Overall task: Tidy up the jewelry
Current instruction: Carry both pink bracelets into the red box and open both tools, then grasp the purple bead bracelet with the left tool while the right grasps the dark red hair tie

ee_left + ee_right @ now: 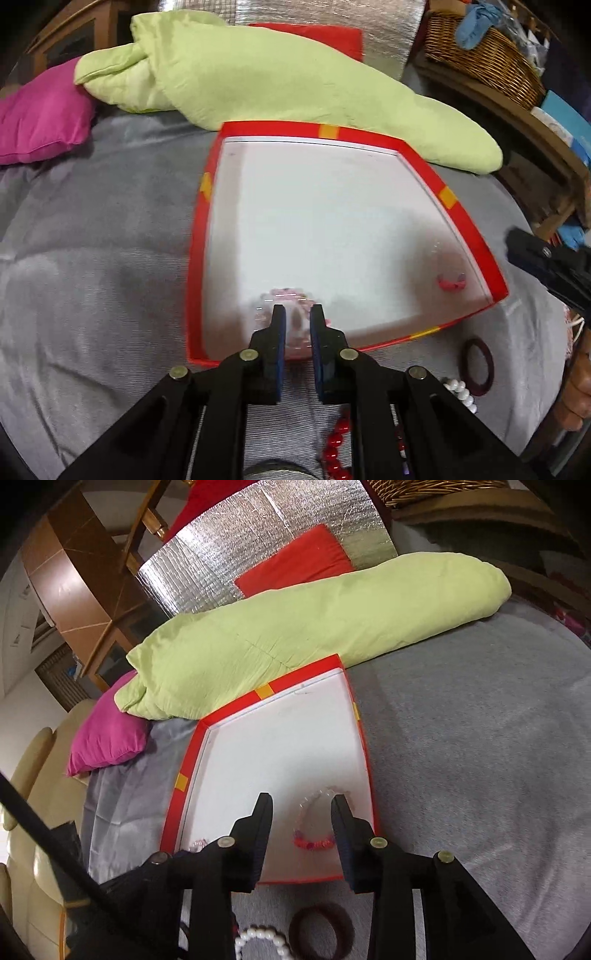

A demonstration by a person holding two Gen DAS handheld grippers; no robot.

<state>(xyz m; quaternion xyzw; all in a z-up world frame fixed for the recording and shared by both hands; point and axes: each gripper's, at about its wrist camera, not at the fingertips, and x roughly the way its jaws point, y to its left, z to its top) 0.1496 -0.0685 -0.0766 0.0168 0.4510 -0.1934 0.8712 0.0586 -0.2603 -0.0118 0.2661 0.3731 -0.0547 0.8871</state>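
The left tool hovers over the near edge of the red box, its fingers with only a narrow gap. A pale pink bead bracelet lies just in front of and under its tips, on the white floor of the box. It is blurred, so I cannot tell if the fingers pinch it or only stand over it.

The right tool is spread wide above the same box. Between its fingers lies a bracelet of clear and pink-red beads, not touched by either finger.

Behind the tools, on the grey bed cover outside the box, more pieces wait: a white pearl bracelet, a dark brown bangle and a red bead string.

Some risks, in my judgement. The two tools work close together over one box, so they could knock each other. The box stands on soft bedding, so a push on its wall may tilt or shift it. Round beads may slip out of a narrow pinch and roll into the folds.
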